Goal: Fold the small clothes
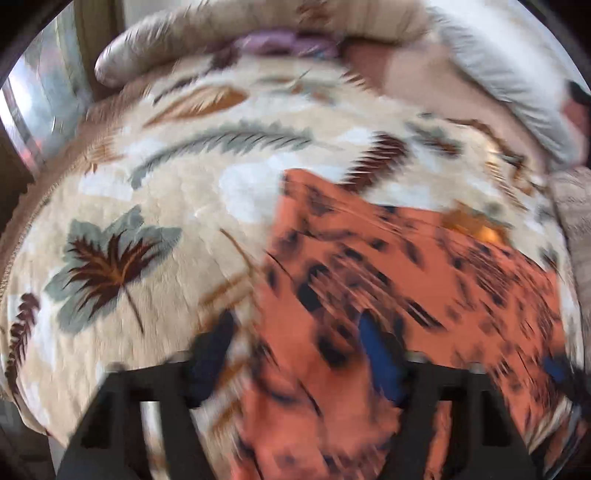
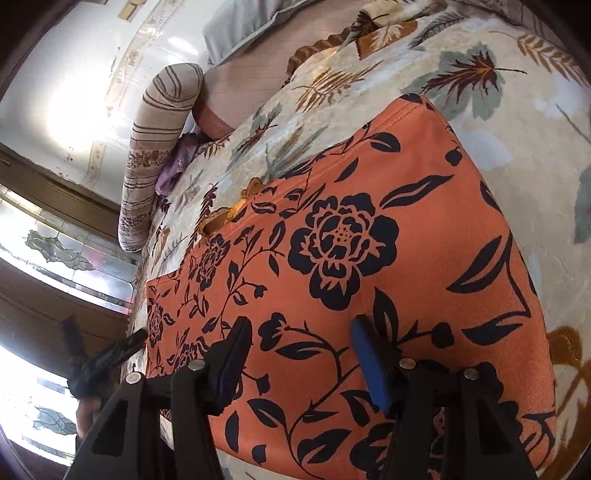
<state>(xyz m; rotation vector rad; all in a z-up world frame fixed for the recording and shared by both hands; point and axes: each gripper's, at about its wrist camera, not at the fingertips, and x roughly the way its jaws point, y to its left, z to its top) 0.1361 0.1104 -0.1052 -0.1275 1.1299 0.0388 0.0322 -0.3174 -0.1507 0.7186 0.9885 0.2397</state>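
Left wrist view. The left gripper (image 1: 299, 354) hangs over the near edge of the orange floral garment (image 1: 424, 266), which fills the frame from about 3 o'clock to 6 o'clock on the leaf-print blanket (image 1: 155, 184). The jaws stand wide apart with cloth visible between them; nothing is gripped. The frame is motion-blurred, so whether the fingertips touch the fabric cannot be told. The open stance over the hem is probably readiness to pinch an edge. A striped bolster (image 1: 258, 26) lies along 12 o'clock, with a purple cloth (image 1: 280, 42) tucked just below it.

Right wrist view. The right gripper (image 2: 303, 350) is held low above the same orange floral garment (image 2: 369, 258), its jaws spread wide and empty, the blue pad (image 2: 369, 365) of one finger facing inward. The garment lies flat and smooth, apparently spread or already partly folded into a rough rectangle; which cannot be told. Its long axis runs from about 7 o'clock to 1 o'clock, one short hemmed edge pointing toward 1 o'clock. A small amber trim (image 2: 221, 218) shows at its 10 o'clock edge. The leaf-print blanket (image 2: 498, 110) serves as a soft, flat folding surface. The striped bolster (image 2: 155, 147) stands at 10 o'clock, well apart from the garment. The other gripper's dark tip (image 2: 110, 350) enters at 8 o'clock, near the garment's far corner, suggesting a two-handed grasp is being prepared.
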